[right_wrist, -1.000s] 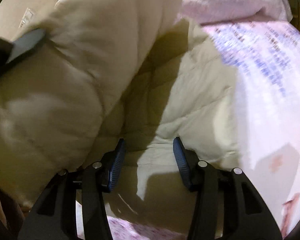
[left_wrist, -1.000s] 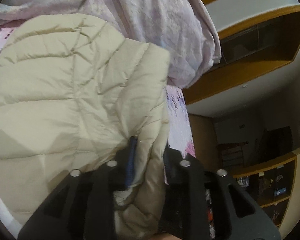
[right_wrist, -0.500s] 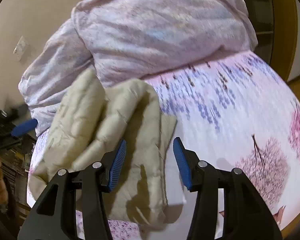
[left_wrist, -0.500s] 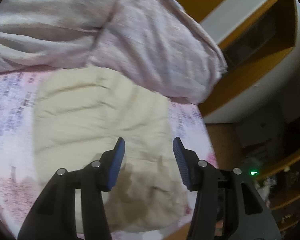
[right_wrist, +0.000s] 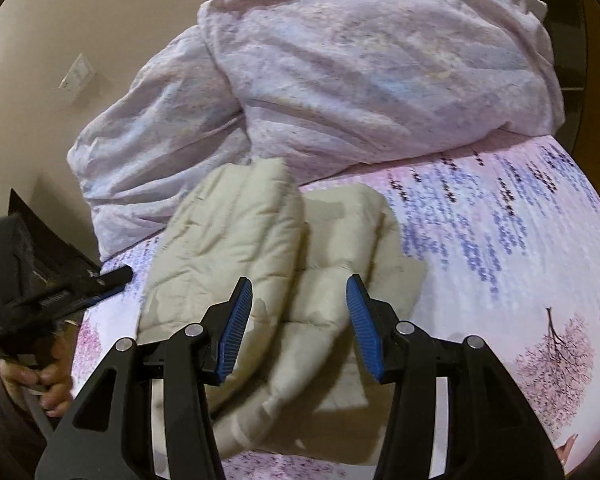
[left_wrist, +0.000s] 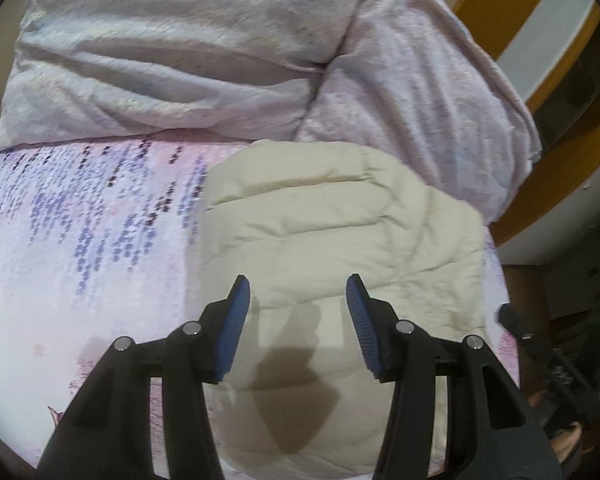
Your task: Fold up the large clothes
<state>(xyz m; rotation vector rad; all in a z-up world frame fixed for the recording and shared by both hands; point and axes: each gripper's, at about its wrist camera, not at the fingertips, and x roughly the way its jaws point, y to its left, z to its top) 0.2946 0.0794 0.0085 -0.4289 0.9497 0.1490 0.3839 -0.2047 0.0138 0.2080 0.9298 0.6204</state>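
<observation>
A bed takes up most of both views, its sheet [left_wrist: 80, 240] printed with pink blossom trees and hanging strings of purple flowers on a pale ground. At the far end of the bed lies a big crumpled duvet [left_wrist: 228, 52] in pale lilac, heaped high and reaching across the whole width of the mattress. In front of the duvet, touching its lower edge, rests the folded cream quilted jacket [left_wrist: 340, 240], lying flat on the sheet toward the side of the bed nearest the wooden furniture [left_wrist: 540, 184]. In the right wrist view the jacket [right_wrist: 228, 248] shows as a stack of padded layers, with one thick fold lying on top along its left side and a narrower padded part running toward the camera. The left gripper [left_wrist: 298, 300] hangs over the near part of the jacket, its blue-padded jaws standing apart with nothing between them, and casts a dark shadow on the cloth below. The right gripper [right_wrist: 300, 302] hangs above the jacket too, its jaws likewise apart and empty, clear of the fabric. At the left edge of the right wrist view, the person's hand [right_wrist: 40, 376] grips the handle of the left gripper just off the side of the bed. A pale wall plate [right_wrist: 78, 74] sits on the cream wall beyond.
</observation>
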